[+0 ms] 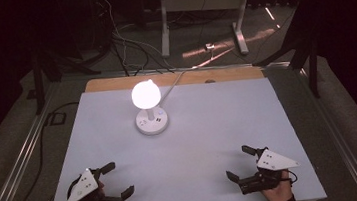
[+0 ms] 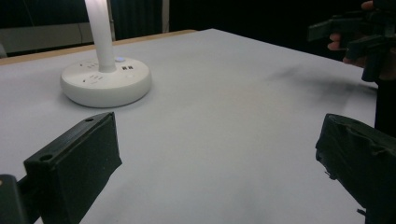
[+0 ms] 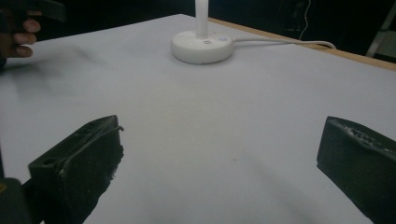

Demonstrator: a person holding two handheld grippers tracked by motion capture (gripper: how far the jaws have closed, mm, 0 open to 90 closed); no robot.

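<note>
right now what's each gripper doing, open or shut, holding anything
left gripper: open, holding nothing.
right gripper: open, holding nothing.

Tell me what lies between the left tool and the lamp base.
Nothing: the high view shows bare white tabletop from the left tool to the lamp base; the left gripper view shows the same.
</note>
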